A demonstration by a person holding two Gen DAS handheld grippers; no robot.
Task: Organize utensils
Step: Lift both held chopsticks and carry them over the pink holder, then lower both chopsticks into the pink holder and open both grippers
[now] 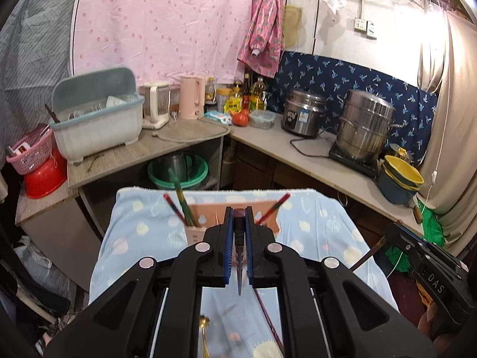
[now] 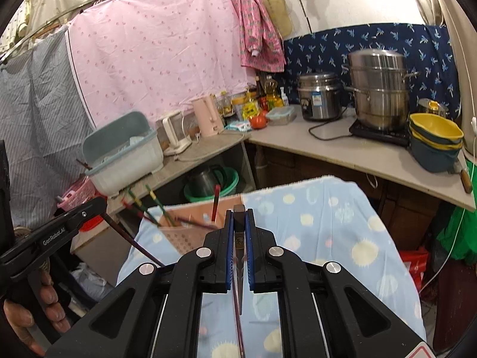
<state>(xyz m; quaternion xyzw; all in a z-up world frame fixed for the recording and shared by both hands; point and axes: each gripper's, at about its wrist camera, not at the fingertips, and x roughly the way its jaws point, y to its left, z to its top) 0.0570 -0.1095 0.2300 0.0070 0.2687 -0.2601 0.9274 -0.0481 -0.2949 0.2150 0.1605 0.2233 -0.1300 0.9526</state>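
A tan utensil holder (image 1: 208, 223) stands at the far edge of the blue spotted cloth (image 1: 313, 232), with several red and green chopsticks (image 1: 182, 201) upright in it. My left gripper (image 1: 239, 213) is shut on a dark chopstick (image 1: 239, 238), just short of the holder. A gold spoon (image 1: 204, 331) and a red chopstick (image 1: 268, 319) lie on the cloth below it. My right gripper (image 2: 239, 213) is shut on another dark chopstick (image 2: 239, 244), right of the holder (image 2: 184, 232). The left gripper (image 2: 74, 220) also shows in the right wrist view, its chopstick (image 2: 131, 238) sloping down.
An L-shaped counter (image 1: 313, 155) lies beyond, with a dish rack (image 1: 98, 119), kettles, bottles, a rice cooker (image 1: 302, 113), a steel steamer pot (image 1: 365, 125) and stacked yellow bowls (image 1: 401, 176). Basins sit under the counter. The right gripper (image 1: 429, 268) shows at the lower right.
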